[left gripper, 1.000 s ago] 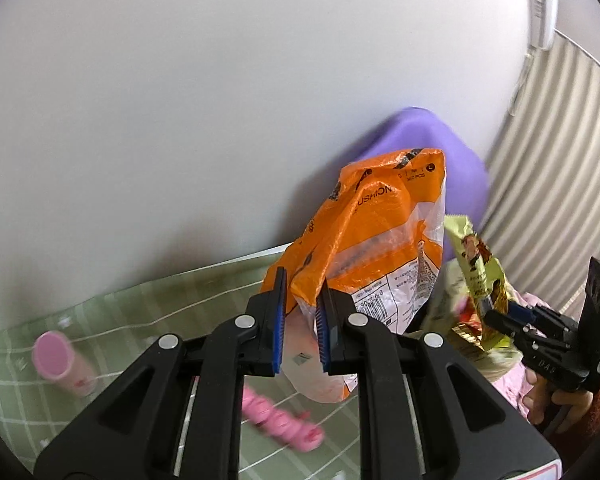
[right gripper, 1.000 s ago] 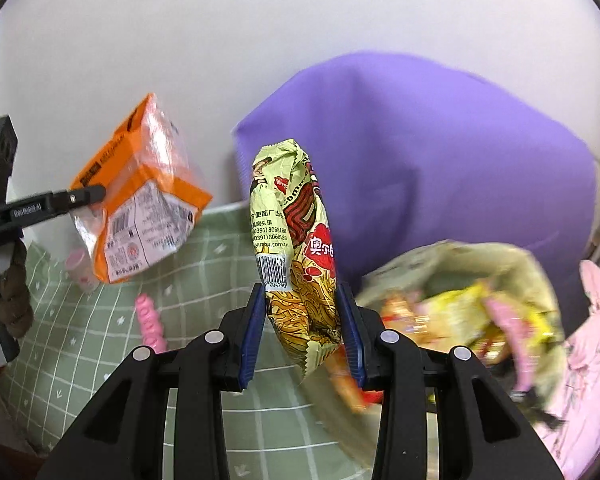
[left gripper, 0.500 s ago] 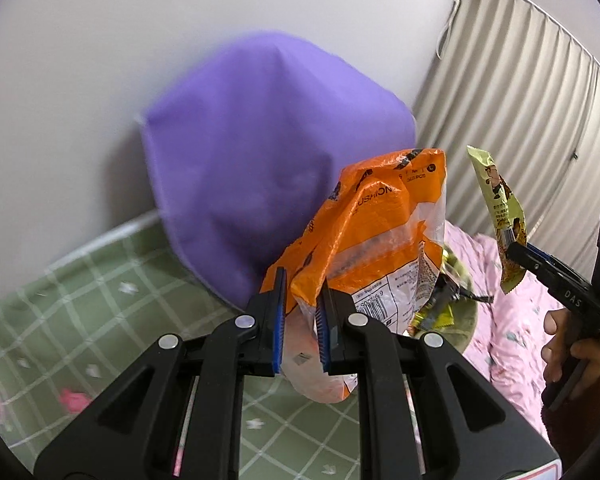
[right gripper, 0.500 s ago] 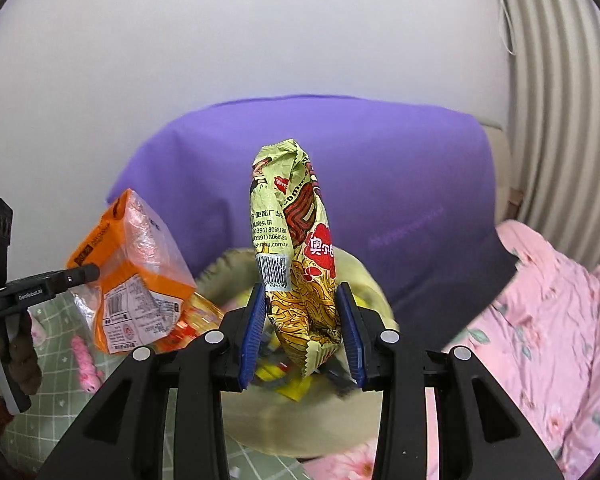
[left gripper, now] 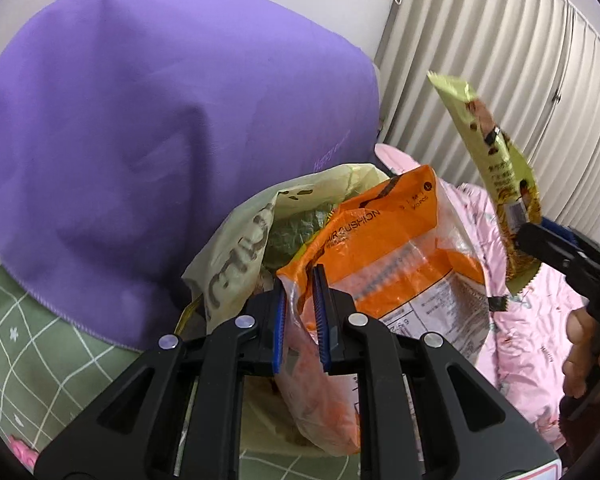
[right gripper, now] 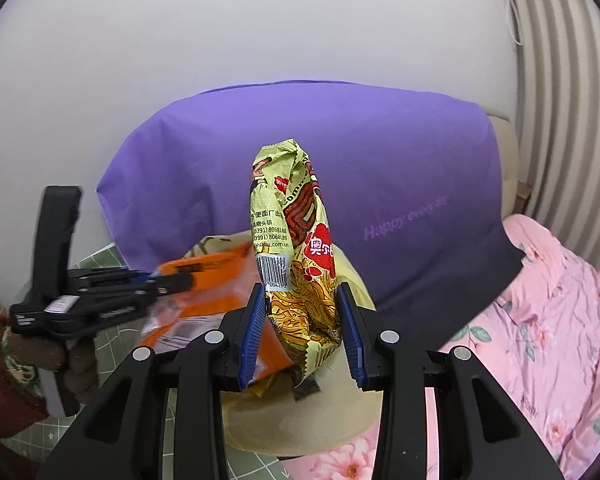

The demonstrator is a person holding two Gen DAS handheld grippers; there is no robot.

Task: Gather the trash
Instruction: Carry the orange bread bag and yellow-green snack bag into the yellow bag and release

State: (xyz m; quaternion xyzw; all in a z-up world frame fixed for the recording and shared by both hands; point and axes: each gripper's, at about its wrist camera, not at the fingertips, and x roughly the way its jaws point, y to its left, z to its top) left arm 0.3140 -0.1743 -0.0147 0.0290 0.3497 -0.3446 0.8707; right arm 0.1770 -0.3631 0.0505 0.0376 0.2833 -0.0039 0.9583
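My left gripper [left gripper: 301,312] is shut on an orange and clear plastic packet [left gripper: 384,248], which hangs over the mouth of a pale yellow trash bag [left gripper: 240,240] that holds other wrappers. My right gripper [right gripper: 303,320] is shut on a yellow-green noodle wrapper [right gripper: 296,240], held upright above the same trash bag [right gripper: 320,420]. In the left wrist view that noodle wrapper [left gripper: 496,164] is up at the right, clamped in the right gripper [left gripper: 540,240]. From the right wrist, the left gripper [right gripper: 172,280] with the orange packet [right gripper: 208,280] reaches in from the left.
A large purple pillow [left gripper: 140,120] leans on the wall behind the bag. A pink floral quilt [right gripper: 540,340] lies to the right, and green checked bedding [left gripper: 32,352] to the left. Pleated curtains [left gripper: 520,60] hang at the right. A hand in a red sleeve [right gripper: 4,360] holds the left gripper.
Both grippers swung right, from over the green bedding to the trash bag by the purple pillow. The orange packet now hangs over the bag's mouth. Both grips are unchanged.
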